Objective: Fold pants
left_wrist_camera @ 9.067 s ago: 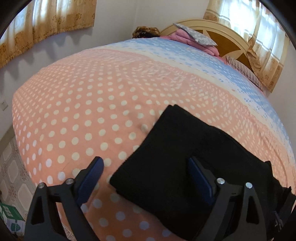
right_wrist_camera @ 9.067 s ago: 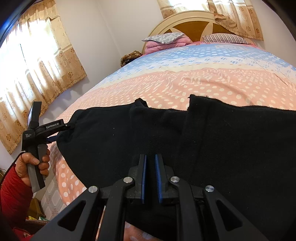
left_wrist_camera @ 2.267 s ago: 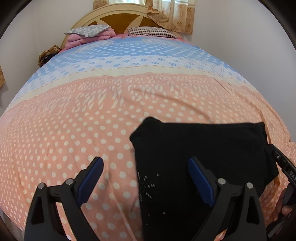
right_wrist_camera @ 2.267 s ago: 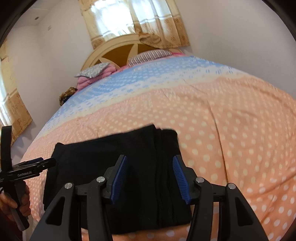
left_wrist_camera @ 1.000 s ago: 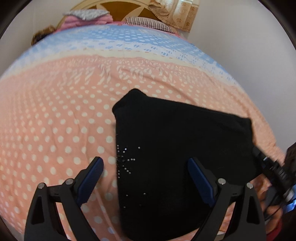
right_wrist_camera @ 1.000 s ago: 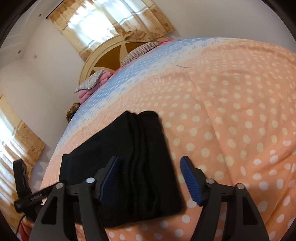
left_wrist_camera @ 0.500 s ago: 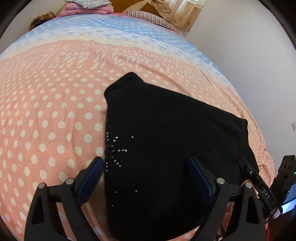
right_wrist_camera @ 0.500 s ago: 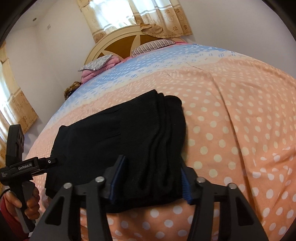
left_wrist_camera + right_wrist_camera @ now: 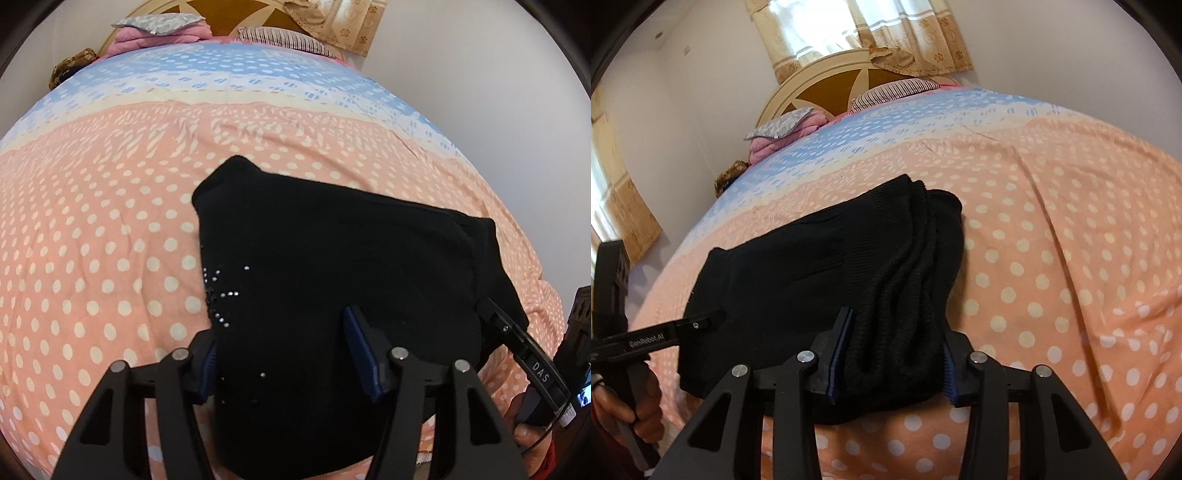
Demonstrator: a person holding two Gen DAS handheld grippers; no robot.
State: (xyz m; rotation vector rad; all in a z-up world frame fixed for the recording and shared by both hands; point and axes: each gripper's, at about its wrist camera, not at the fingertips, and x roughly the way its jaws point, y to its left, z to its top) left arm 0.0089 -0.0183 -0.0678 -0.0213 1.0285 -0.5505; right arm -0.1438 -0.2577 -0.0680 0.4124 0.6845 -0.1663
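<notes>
- Covering nearly the whole view, a bed (image 9: 110,221) with a peach bedspread dotted white, turning to blue and white bands toward the headboard (image 9: 827,85).
- Curtains (image 9: 871,33) hang behind the headboard; light comes through them.
- Pants (image 9: 332,266), black, folded into a compact thick rectangle, lie on the peach part of the bedspread near the bed's near edge. Small shiny studs (image 9: 221,291) dot one corner, seen in the left wrist view.
- In the right wrist view the stacked fold edges of the pants (image 9: 916,266) run along the bundle's right side.
- Pillows at the head of the bed: a striped one (image 9: 894,90), and a grey patterned one (image 9: 783,123) on a pink folded cloth (image 9: 790,140).
- Left claw (image 9: 284,354): jaws closing, about half open, straddling the near left corner of the pants; left pad at the cloth's edge, right pad over the top. Whether the pads press yet I cannot tell.
- Right claw (image 9: 892,365): jaws closing on the thick right end of the bundle; both blue pads sit against the cloth, which bulges between them.
- A hand (image 9: 642,398) holding the left claw's handle shows at the lower left of the right wrist view.
</notes>
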